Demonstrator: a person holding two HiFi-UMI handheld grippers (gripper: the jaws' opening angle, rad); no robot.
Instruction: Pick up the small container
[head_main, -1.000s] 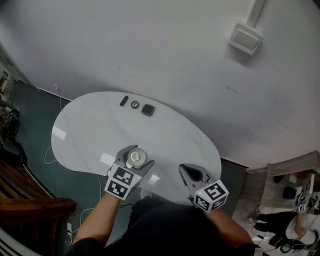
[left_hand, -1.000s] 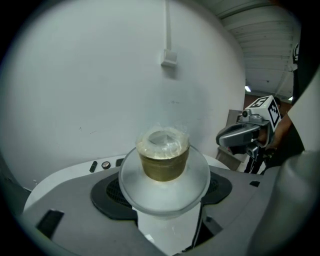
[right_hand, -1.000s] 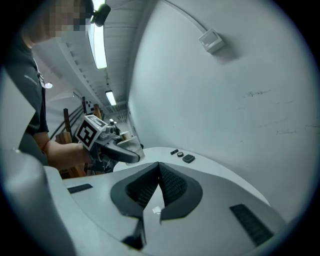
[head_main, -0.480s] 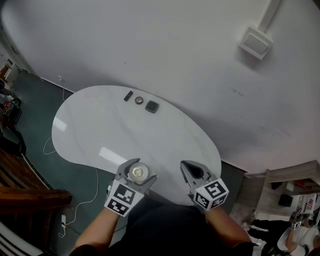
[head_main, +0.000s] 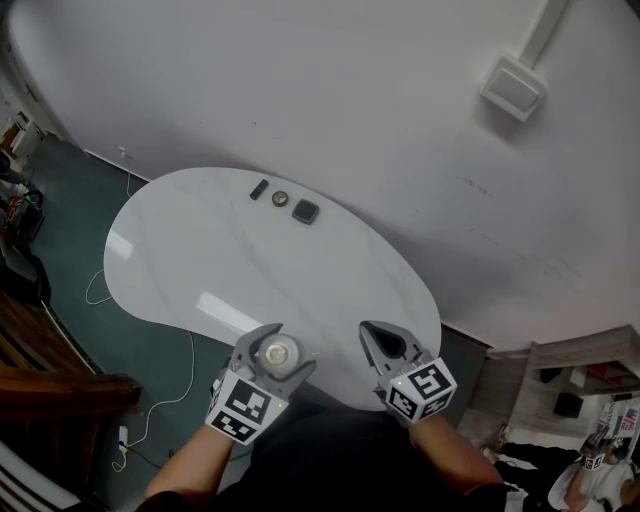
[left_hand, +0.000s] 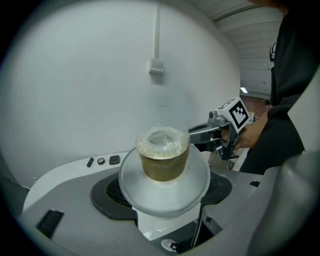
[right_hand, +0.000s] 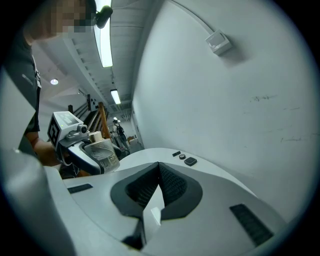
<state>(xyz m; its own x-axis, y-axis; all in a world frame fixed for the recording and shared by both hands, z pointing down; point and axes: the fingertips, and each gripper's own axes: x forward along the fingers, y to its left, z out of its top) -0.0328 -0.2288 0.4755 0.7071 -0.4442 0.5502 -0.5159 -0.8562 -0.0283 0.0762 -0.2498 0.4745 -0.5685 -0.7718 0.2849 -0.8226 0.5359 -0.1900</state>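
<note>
The small container (left_hand: 162, 155) is a clear lidded cup with brownish contents and a wide pale rim. My left gripper (head_main: 274, 352) is shut on it, one jaw on each side. In the head view the small container (head_main: 277, 351) shows as a pale round top at the near edge of the white table (head_main: 200, 250). In the right gripper view the held container (right_hand: 103, 152) appears at the left, tilted. My right gripper (head_main: 385, 345) is beside it to the right, shut and empty, its jaws meeting at their tips (right_hand: 159, 167).
Three small dark items lie in a row at the table's far edge: a black bar (head_main: 259, 189), a round piece (head_main: 280, 198) and a dark square pad (head_main: 305, 211). A white wall with a box and conduit (head_main: 513, 88) rises behind. Cables trail on the green floor (head_main: 110, 290).
My left gripper has drawn back toward the table's near edge with the container still in it. The right gripper has stayed about where it was.
</note>
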